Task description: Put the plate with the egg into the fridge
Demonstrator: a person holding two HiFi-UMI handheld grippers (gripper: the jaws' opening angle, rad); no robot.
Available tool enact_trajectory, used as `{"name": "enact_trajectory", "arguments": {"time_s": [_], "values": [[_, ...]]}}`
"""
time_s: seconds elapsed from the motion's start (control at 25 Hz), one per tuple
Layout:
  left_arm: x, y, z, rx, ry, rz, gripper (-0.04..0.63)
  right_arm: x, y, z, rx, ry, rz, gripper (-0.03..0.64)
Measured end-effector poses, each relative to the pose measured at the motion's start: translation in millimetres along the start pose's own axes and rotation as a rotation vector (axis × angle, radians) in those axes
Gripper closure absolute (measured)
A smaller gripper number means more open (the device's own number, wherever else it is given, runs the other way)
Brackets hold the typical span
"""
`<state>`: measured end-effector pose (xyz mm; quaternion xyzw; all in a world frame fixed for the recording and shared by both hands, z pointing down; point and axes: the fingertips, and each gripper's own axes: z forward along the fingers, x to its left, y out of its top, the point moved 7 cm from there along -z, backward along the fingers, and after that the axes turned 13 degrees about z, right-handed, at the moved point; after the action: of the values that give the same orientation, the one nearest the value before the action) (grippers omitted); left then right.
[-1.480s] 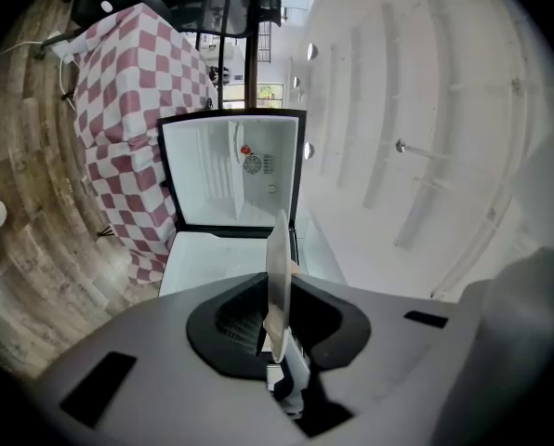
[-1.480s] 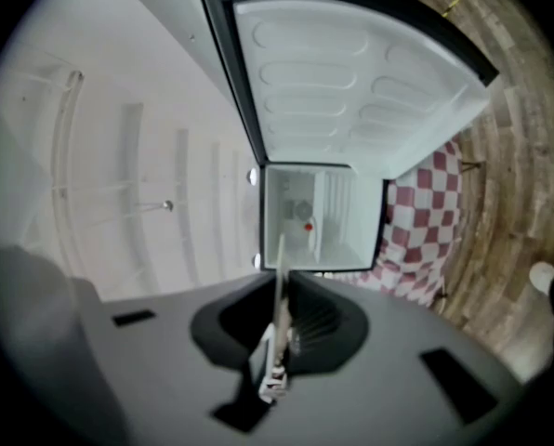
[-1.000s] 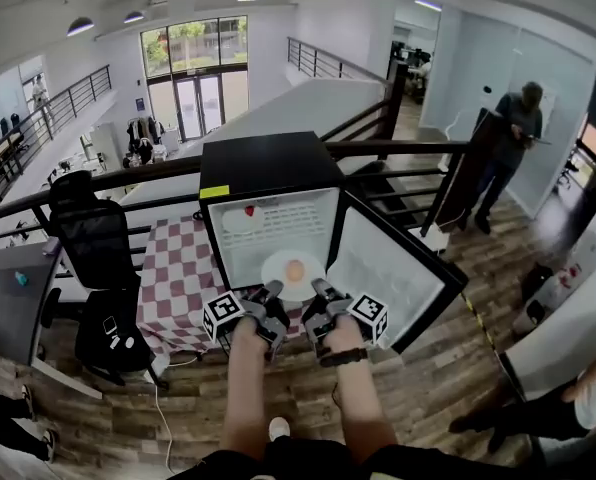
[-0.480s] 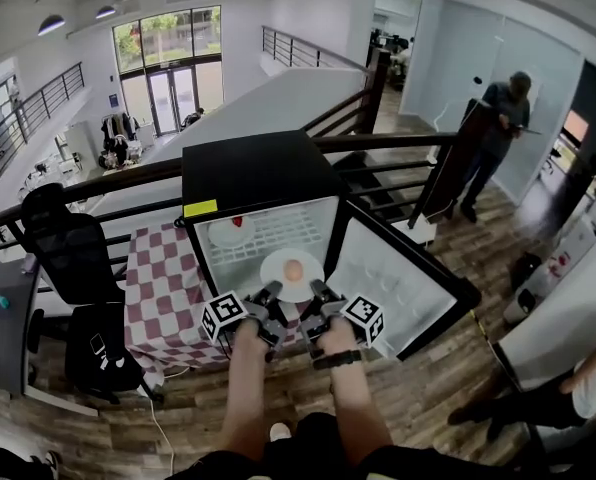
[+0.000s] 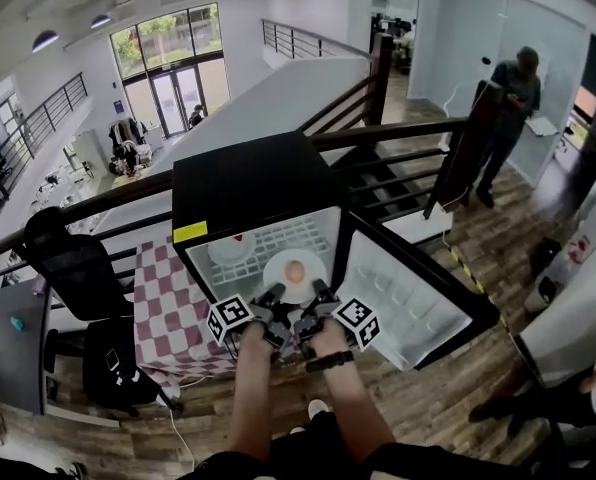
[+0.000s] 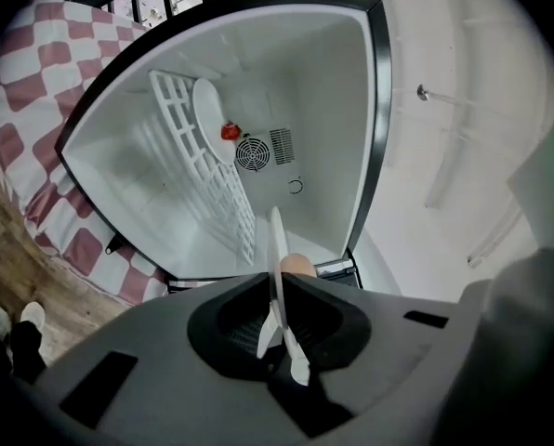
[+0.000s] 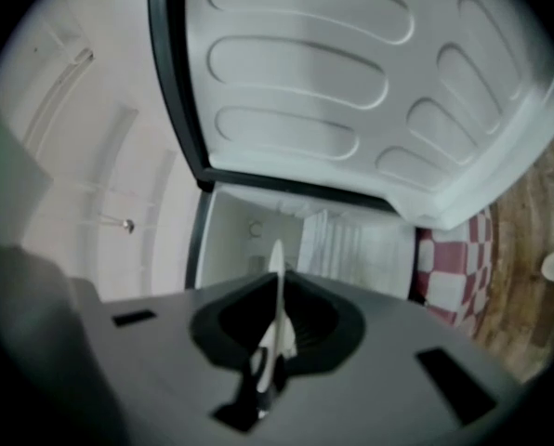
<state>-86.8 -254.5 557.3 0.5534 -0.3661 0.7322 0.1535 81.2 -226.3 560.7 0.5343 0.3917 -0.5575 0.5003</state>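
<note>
A white plate [image 5: 294, 273] with a brownish egg [image 5: 294, 268] on it hangs level at the mouth of the open black mini fridge [image 5: 248, 183], just below its wire shelf [image 5: 288, 236]. My left gripper [image 5: 274, 302] is shut on the plate's near left rim and my right gripper [image 5: 316, 298] on its near right rim. In the left gripper view the plate [image 6: 277, 249] shows edge-on between the jaws, with the egg [image 6: 298, 266] beyond it. The right gripper view shows the plate's rim [image 7: 275, 282] clamped in the same way.
The fridge door [image 5: 408, 293] stands open to the right. A second plate [image 5: 232, 246] with a red thing lies on the wire shelf. The fridge rests on a red-checked cloth [image 5: 168, 303]. A black office chair [image 5: 73, 258] is at the left, and a railing and a standing person [image 5: 508, 108] are behind.
Both grippers keep their hold on the plate. The plate has edged a little further into the fridge opening, and the head view has shifted slightly.
</note>
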Motion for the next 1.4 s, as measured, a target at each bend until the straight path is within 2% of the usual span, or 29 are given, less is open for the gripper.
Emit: {"name": "enact_trajectory", "arguments": {"time_s": [0.76, 1.16, 1.4], "values": [[43.3, 21.3, 49.5, -0.014, 0.079, -0.034, 0.549, -25.3, 24.5, 73.2, 0.048, -0.045, -0.013, 0.584], [66.0, 22.9, 66.2, -0.006, 0.111, -0.105, 0.549, -43.0, 31.3, 91.4, 0.03, -0.079, -0.031, 0.583], [71.4, 27.6, 73.2, -0.015, 0.11, -0.121, 0.549, -43.1, 35.7, 100.0, 0.027, -0.07, -0.038, 0.583]]}}
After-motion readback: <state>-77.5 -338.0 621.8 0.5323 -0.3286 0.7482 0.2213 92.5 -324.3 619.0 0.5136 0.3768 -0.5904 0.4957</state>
